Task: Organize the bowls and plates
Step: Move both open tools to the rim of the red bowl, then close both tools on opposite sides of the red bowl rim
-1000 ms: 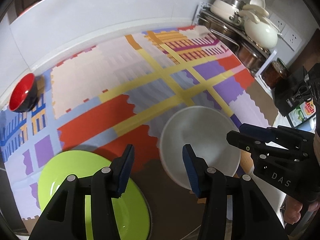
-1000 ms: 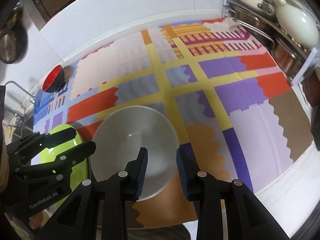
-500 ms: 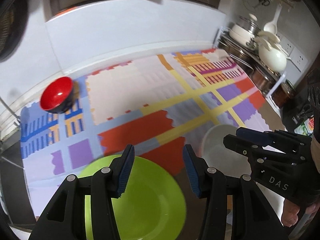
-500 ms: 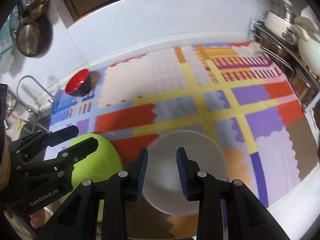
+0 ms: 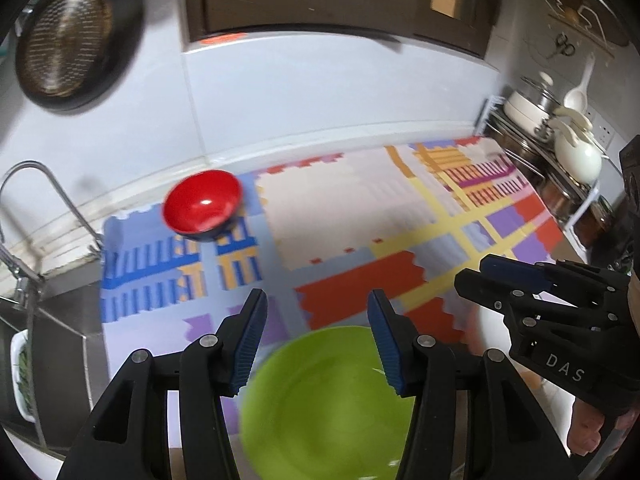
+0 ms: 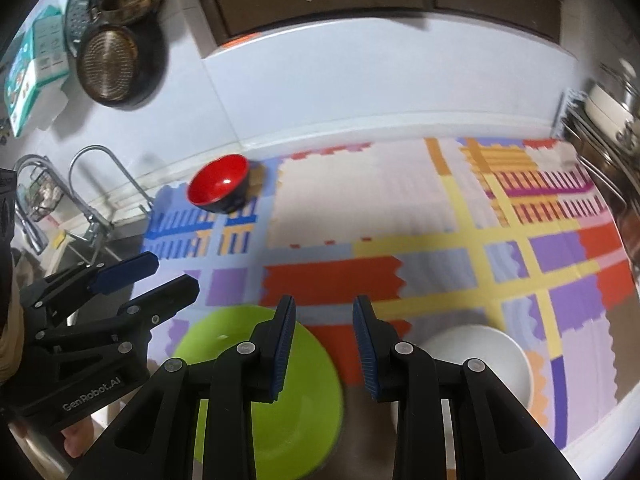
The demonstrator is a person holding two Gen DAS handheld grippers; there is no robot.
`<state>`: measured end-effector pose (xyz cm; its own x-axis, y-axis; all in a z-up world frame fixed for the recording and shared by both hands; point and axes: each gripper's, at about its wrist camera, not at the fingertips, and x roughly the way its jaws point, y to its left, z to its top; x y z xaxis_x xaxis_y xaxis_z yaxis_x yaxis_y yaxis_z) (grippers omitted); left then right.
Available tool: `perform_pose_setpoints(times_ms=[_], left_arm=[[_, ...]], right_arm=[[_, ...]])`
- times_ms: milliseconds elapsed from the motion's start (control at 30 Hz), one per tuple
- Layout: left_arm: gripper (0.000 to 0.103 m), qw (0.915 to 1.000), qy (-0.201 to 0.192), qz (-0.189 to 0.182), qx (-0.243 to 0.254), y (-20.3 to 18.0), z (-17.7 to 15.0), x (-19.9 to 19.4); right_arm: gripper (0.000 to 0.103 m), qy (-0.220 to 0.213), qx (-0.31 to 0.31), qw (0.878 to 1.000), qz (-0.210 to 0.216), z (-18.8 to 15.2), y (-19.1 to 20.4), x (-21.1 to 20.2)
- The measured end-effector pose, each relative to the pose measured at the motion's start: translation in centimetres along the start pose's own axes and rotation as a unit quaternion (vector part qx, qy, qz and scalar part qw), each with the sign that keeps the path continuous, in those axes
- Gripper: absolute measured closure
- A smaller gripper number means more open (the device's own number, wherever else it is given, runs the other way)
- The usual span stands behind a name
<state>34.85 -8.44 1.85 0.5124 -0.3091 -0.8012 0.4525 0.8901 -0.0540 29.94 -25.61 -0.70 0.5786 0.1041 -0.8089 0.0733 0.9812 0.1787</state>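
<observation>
A green plate (image 5: 324, 396) lies at the near edge of the patterned mat (image 5: 340, 204), under my left gripper (image 5: 316, 344), which is open and empty above it. The plate also shows in the right wrist view (image 6: 260, 392). A white bowl (image 6: 480, 364) sits to its right, below and right of my right gripper (image 6: 324, 344), which is open and empty. A red bowl (image 5: 202, 204) with a dark outside stands at the mat's far left; it also shows in the right wrist view (image 6: 218, 188). Each gripper shows in the other's view.
A tap (image 5: 44, 200) and sink are at the left. A rack with pots and a white kettle (image 5: 576, 152) stands at the right. A pan (image 5: 64, 36) hangs on the wall. The counter's front edge (image 6: 600, 420) runs near the white bowl.
Both grippers have tilted up and drawn back toward the left. The green plate now sits between my left fingers, and the white bowl has slid to the right of both views.
</observation>
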Motion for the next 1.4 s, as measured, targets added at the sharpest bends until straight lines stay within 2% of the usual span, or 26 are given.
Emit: perform_pose_setpoints(times_ms=[333, 700, 1033, 1400], left_arm=[[0.050, 0.9990, -0.014, 0.037, -0.018, 6.2, 0.8, -0.6], [0.050, 0.9967, -0.017, 0.065, -0.046, 12.2, 2.2, 0.7], [0.049, 0.9952, 0.003, 0.075, -0.063, 16.7, 4.4, 5.0], [0.049, 0.9938, 0.025, 0.079, -0.074, 20.6, 6.2, 11.3]], right_arm=[[0.072, -0.015, -0.019, 1.000, 0.017, 2.7, 5.1, 1.8], [0.072, -0.014, -0.044, 0.999, 0.026, 6.2, 10.1, 5.1], [0.072, 0.010, -0.044, 0.998, 0.043, 9.5, 12.2, 10.3], [0.072, 0.048, -0.033, 0.997, 0.043, 12.6, 12.4, 17.3]])
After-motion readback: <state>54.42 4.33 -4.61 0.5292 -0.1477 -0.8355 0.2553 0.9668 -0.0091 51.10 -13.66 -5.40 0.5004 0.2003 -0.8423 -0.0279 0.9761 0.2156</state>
